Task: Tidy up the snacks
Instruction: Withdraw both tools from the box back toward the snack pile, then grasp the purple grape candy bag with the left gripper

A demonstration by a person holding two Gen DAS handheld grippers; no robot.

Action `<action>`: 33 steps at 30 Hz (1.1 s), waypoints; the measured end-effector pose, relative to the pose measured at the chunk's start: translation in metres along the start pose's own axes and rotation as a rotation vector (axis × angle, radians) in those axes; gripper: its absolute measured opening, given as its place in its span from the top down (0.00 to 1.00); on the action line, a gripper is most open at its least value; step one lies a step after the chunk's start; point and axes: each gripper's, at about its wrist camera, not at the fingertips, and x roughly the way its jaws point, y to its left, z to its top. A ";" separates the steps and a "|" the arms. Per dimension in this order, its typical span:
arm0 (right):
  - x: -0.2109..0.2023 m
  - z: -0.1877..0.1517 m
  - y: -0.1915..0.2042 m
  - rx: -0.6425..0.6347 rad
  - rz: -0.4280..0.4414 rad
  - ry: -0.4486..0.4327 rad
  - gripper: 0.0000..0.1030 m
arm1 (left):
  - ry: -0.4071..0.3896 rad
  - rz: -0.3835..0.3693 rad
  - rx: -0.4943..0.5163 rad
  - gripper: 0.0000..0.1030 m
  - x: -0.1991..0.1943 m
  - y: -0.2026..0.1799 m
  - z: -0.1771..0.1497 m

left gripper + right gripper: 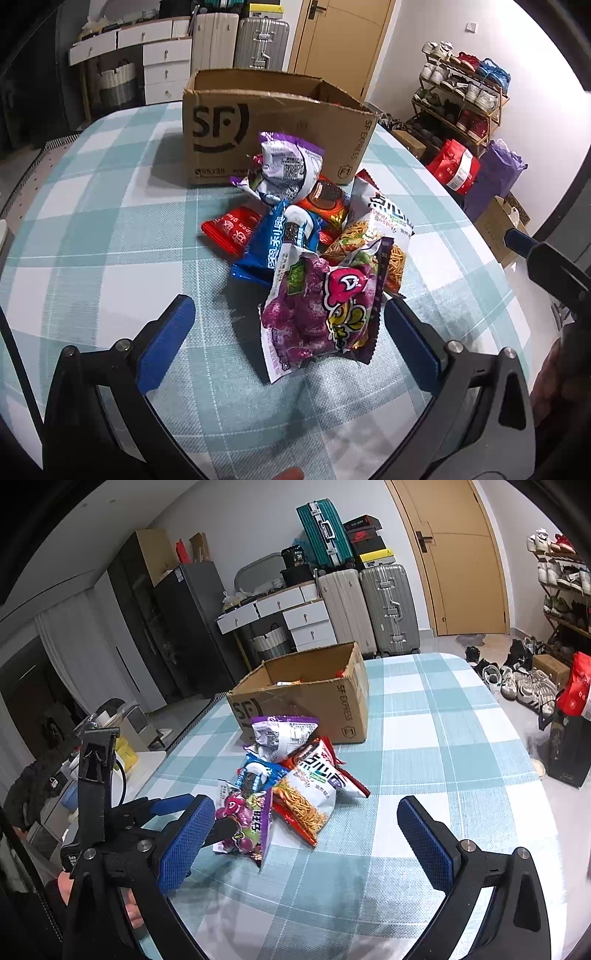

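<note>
A pile of snack packets lies on the teal-checked tablecloth (110, 229) in front of an open cardboard box (273, 125) marked SF. Nearest me is a purple grape-candy bag (317, 314), lying between the fingers of my left gripper (290, 332), which is open and not touching it. Behind it are a blue cookie packet (280, 240), a white noodle-snack bag (376, 236), a red packet (229, 229) and a purple-white bag (288, 166) against the box. My right gripper (306, 834) stands open over bare cloth, right of the pile (295, 782). The box (332, 705) holds a few packets.
The table's rounded edge runs close on the right. Beyond it on the floor are red bags (456, 166), a shoe rack (465, 92) and loose shoes (524, 683). Suitcases (388, 605), white drawers (295, 616) and a door stand behind the box.
</note>
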 end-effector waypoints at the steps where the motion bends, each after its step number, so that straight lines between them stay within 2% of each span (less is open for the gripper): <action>1: 0.002 -0.001 -0.002 0.004 0.000 0.003 0.02 | 0.005 -0.005 -0.003 0.01 0.004 0.001 0.000; 11: 0.012 -0.007 -0.015 0.034 -0.001 0.020 0.02 | 0.037 -0.010 -0.017 0.03 0.027 0.002 0.003; 14: 0.012 -0.010 -0.017 0.041 -0.003 0.024 0.02 | 0.045 -0.035 -0.019 0.15 0.034 0.002 0.004; 15: 0.012 -0.010 -0.018 0.044 -0.003 0.025 0.02 | 0.050 -0.050 -0.020 0.23 0.035 0.002 0.003; 17: 0.012 -0.011 -0.020 0.050 -0.003 0.025 0.02 | 0.059 -0.089 -0.025 0.45 0.037 0.002 0.002; 19: 0.012 -0.011 -0.020 0.053 -0.004 0.026 0.02 | 0.061 -0.103 -0.019 0.51 0.040 0.000 0.000; 22: 0.012 -0.014 -0.021 0.057 -0.004 0.029 0.02 | 0.063 -0.146 -0.024 0.54 0.041 0.002 -0.003; 33: 0.017 -0.015 -0.015 0.051 -0.005 0.044 0.02 | 0.052 -0.141 -0.041 0.54 0.034 0.010 -0.003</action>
